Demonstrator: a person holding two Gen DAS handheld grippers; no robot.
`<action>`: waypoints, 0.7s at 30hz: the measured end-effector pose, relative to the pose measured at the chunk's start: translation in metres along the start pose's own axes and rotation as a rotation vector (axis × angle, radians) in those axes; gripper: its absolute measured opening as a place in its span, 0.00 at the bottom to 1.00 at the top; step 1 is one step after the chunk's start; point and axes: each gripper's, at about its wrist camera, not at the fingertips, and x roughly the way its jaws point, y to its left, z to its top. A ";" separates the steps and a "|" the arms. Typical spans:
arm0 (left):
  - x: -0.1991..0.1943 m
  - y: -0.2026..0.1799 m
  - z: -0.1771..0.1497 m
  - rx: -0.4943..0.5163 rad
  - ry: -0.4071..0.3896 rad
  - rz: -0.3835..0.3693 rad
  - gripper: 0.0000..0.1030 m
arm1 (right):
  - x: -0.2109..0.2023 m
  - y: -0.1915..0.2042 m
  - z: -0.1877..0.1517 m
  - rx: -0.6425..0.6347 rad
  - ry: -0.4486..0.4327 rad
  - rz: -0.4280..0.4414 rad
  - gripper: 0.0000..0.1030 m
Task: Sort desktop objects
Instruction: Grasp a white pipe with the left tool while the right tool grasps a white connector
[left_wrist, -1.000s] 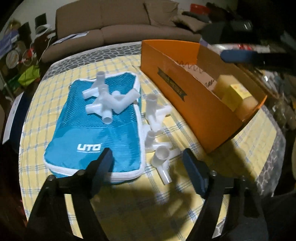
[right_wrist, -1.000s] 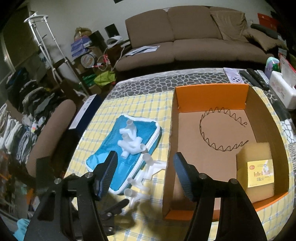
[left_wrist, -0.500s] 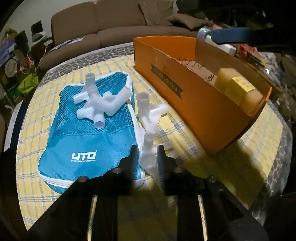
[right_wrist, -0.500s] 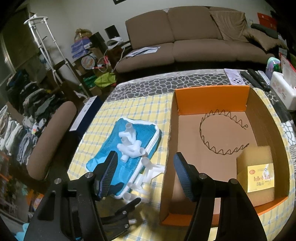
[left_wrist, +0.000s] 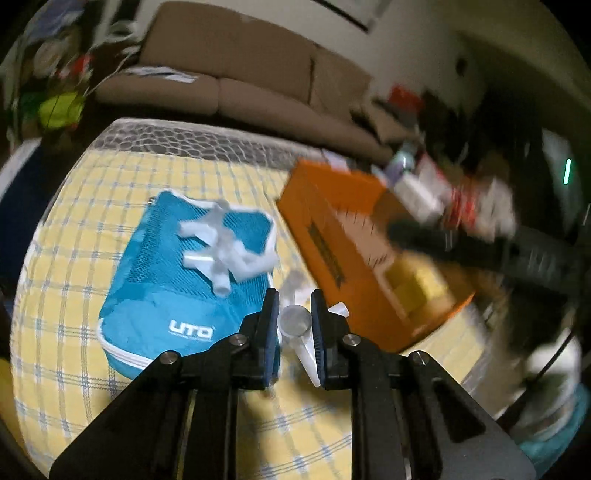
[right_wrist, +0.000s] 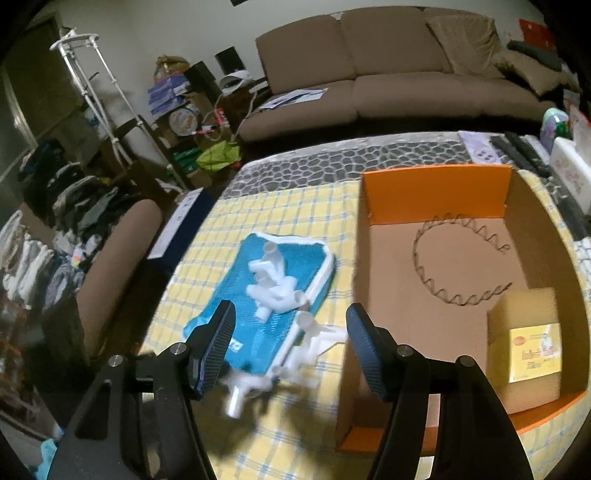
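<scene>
My left gripper (left_wrist: 294, 321) is shut on a white pipe connector (left_wrist: 295, 320) and holds it above the yellow checked tablecloth; in the right wrist view the connector (right_wrist: 240, 391) shows blurred. More white connectors (left_wrist: 225, 245) lie on a blue UTO pouch (left_wrist: 184, 291), also seen in the right wrist view (right_wrist: 273, 286). An orange cardboard box (left_wrist: 325, 236) stands to the right. My right gripper (right_wrist: 291, 347) is open and empty, hovering above the box's left wall (right_wrist: 360, 295).
The box holds a wavy wire headband (right_wrist: 458, 266) and a yellow carton (right_wrist: 528, 343). Loose white connectors (right_wrist: 314, 339) lie between pouch and box. A brown sofa (right_wrist: 388, 81) stands behind the table. Remotes and clutter (right_wrist: 524, 151) sit at the far right.
My left gripper closed on a white connector and lifted it off the table, swinging up and right with motion blur. My right gripper stayed open and barely moved.
</scene>
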 end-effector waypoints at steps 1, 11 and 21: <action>-0.006 0.008 0.004 -0.040 -0.021 -0.023 0.16 | 0.002 0.000 -0.001 0.014 0.011 0.042 0.63; -0.017 0.057 0.013 -0.319 -0.057 -0.232 0.16 | 0.029 0.020 -0.009 0.109 0.103 0.417 0.63; -0.011 0.063 0.012 -0.361 -0.001 -0.282 0.15 | 0.044 0.068 -0.028 -0.189 0.106 0.166 0.68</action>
